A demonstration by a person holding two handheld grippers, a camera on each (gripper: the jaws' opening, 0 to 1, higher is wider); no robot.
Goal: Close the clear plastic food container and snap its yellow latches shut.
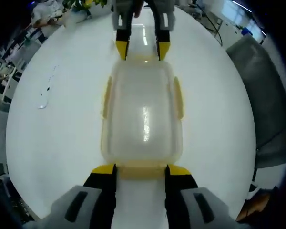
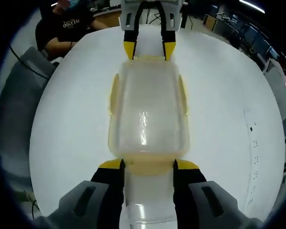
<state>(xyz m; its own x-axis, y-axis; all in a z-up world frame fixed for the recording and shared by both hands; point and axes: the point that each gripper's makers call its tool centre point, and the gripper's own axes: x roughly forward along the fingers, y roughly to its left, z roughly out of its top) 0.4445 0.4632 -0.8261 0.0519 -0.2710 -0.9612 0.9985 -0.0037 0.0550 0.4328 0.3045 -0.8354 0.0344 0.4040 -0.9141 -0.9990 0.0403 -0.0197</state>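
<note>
One seated person (image 2: 66,28) (beyond container (image 2: 148,114))

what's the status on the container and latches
Left hand-held gripper open at one end latch, right open at the opposite one. Container lid on. Side latches look unsnapped. Nothing in the way.

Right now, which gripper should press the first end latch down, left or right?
Either; they mirror each other. The left gripper straddles the yellow end latch nearest it, and the right gripper straddles the opposite end latch of the clear container. Both stand open, equally close. I'd take left, arbitrarily.
</note>
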